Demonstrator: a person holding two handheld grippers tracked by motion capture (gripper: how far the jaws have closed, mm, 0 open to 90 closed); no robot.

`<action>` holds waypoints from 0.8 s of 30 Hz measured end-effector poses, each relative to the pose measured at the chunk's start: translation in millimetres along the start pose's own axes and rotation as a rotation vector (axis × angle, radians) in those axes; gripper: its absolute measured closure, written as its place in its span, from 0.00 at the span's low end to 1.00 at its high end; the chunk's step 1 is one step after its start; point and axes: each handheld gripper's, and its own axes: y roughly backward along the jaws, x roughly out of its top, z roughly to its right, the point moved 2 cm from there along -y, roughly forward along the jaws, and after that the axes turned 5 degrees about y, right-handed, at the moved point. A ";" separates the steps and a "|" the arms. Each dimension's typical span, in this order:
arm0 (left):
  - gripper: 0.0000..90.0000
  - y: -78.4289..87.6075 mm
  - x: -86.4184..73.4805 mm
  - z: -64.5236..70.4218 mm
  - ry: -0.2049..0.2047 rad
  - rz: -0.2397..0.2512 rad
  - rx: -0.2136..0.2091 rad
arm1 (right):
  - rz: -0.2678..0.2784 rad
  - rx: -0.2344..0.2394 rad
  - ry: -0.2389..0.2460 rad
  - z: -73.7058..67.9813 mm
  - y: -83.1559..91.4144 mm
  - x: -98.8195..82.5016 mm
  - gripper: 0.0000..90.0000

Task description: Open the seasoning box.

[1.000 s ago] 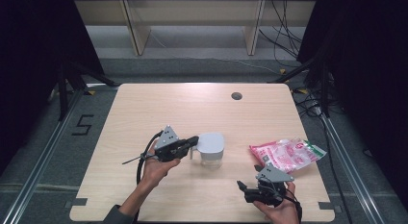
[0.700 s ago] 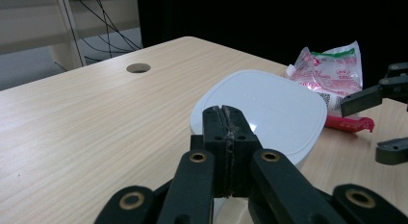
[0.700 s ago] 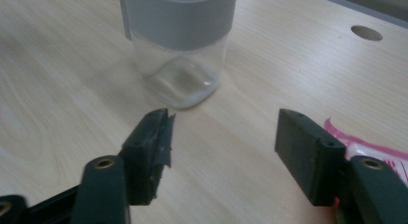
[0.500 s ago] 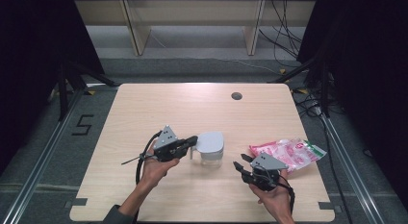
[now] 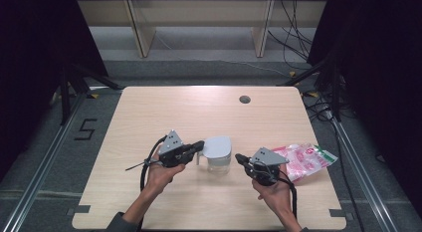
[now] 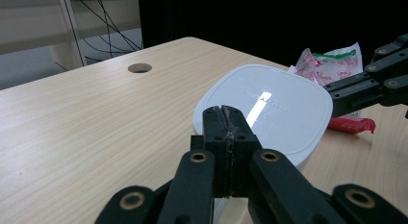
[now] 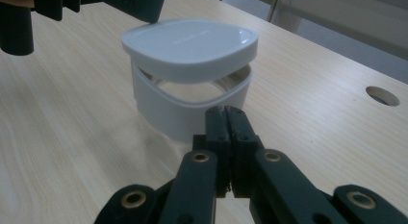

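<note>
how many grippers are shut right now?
2. Left gripper, shut, tips at the white container's left edge; right gripper, shut, empty, just right of it.

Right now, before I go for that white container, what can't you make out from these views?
- Inside of the white container: its lid covers it, in every view.
- Whether the left gripper touches the lid: high view too small; in the left gripper view its own jaws block the contact.
- Print on the pink packet: too small in the high view, cut off by the right gripper in the left gripper view.
</note>
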 end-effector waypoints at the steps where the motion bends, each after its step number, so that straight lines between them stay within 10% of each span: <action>1: 0.99 0.1 0.1 -0.2 -0.009 0.000 -0.001 | 0.000 0.000 0.000 0.0 0.0 0.0 1.00; 24: 0.94 2.2 -1.7 -4.1 0.025 0.003 -0.004 | 0.007 0.031 0.040 -3.1 -10.1 18.7 1.00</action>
